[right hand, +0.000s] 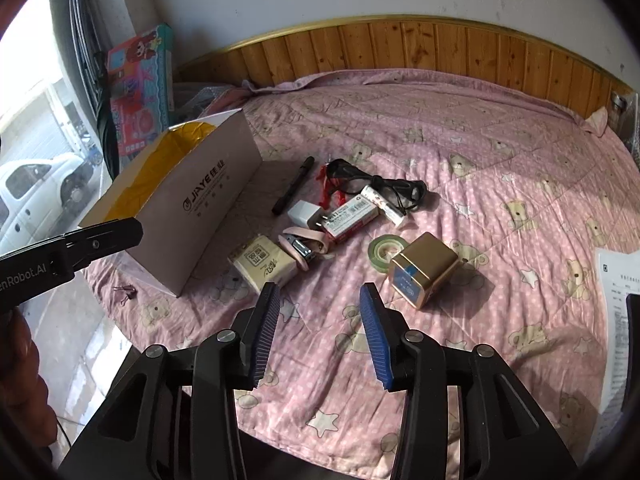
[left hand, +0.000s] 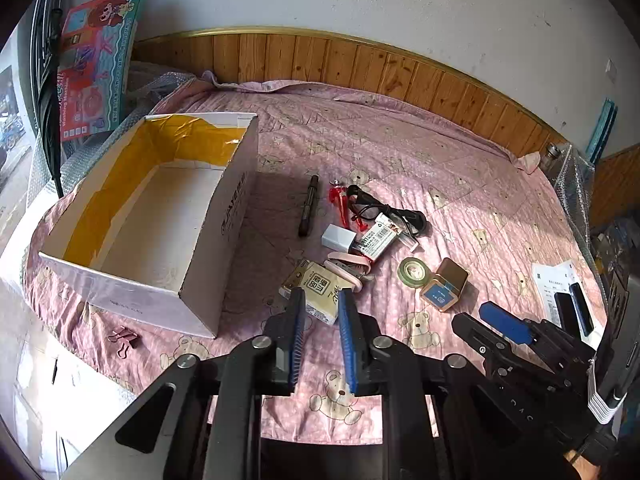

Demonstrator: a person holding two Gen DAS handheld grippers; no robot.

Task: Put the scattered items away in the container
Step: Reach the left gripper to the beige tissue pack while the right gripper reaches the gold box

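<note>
A white cardboard box (left hand: pixel 224 216), open and empty, stands on the pink bedspread at the left. Right of it lie scattered items: a tissue pack (left hand: pixel 320 282), pink stapler (left hand: pixel 348 270), white charger (left hand: pixel 338 237), black pen (left hand: pixel 308 208), black cable (left hand: pixel 384 208), tape roll (left hand: pixel 413 270) and gold tin (left hand: pixel 444 290). My left gripper (left hand: pixel 322 294) is open, its fingertips over the near end of the tissue pack. In the right wrist view it looks raised. My right gripper (right hand: pixel 318 296) is open and holds nothing, short of the tissue pack (right hand: pixel 264 264) and gold tin (right hand: pixel 424 270).
A pink binder clip (left hand: pixel 124 340) lies near the box's front corner, close to the bed edge. A paper sheet (left hand: pixel 552 280) with dark phones (left hand: pixel 576 312) sits at the right. A toy carton (left hand: pixel 96 68) leans at the back left, by the wooden headboard (left hand: pixel 360 64).
</note>
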